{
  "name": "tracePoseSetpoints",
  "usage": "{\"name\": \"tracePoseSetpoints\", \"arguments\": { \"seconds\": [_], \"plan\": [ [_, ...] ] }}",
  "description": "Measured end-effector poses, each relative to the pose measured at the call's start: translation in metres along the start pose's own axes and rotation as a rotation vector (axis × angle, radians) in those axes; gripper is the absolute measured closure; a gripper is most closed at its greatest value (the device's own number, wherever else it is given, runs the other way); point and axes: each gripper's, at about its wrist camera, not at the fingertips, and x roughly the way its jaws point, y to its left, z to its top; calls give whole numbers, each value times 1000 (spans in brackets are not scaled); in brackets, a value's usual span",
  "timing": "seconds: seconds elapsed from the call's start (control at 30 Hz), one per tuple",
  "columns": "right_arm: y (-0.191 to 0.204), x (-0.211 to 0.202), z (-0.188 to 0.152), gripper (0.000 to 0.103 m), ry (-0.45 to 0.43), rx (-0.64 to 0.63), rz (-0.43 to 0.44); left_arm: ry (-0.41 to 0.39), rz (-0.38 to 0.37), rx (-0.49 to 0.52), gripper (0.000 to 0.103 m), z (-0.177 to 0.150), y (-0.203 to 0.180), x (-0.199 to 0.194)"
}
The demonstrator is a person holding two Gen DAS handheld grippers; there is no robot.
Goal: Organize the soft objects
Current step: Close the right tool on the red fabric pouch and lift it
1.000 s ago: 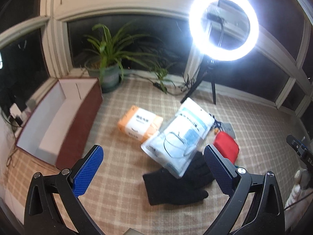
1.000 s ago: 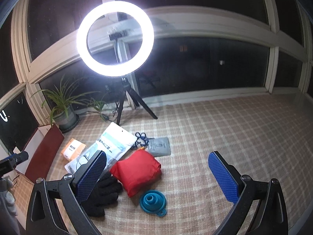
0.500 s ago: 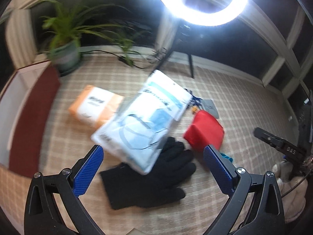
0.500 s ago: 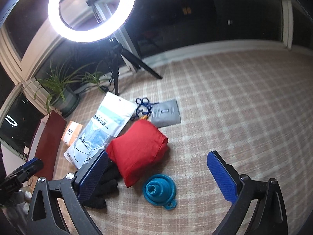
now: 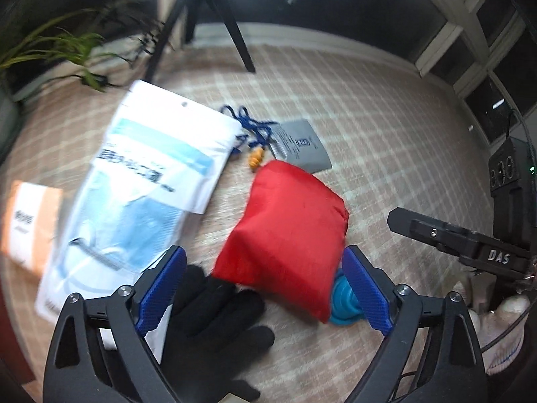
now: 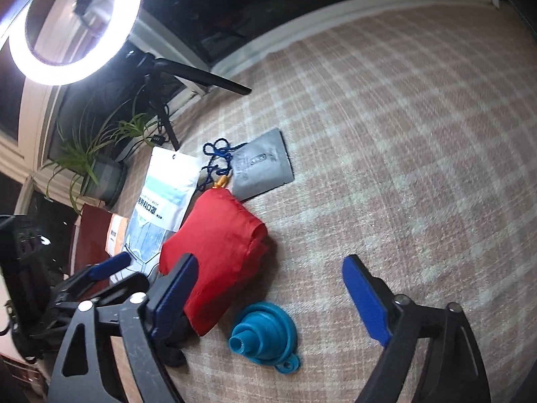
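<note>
White mask pack (image 6: pixel 166 198) reads "MASK"; right gripper (image 5: pixel 470 245) bears "DAS"

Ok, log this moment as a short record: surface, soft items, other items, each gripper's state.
surface: checked cloth
soft items: red pouch, black glove, mask pack, tissue pack
other items: blue funnel, grey sachet, blue cord
left gripper: jaws open, over pouch and glove
right gripper: jaws open, over funnel
</note>
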Motion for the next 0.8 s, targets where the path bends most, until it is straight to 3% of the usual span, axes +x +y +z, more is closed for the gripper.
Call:
{"name": "tracePoseSetpoints", "arguments": {
  "seconds": [0.17, 0.37, 0.53, 0.8],
  "plan": [
    [-12, 15, 5, 30, 56, 56, 58, 67, -11, 13, 19, 4, 4, 27],
    [-8, 35, 8, 36, 107, 54, 80, 105, -41, -17, 19, 3, 13, 39],
    [-7, 48, 10, 42, 143, 63, 92, 125, -1, 61, 16, 1, 2, 47],
    [-3, 56, 11, 47, 178, 48, 104, 130, -21, 33, 13, -1, 9, 54]
  ]
}}
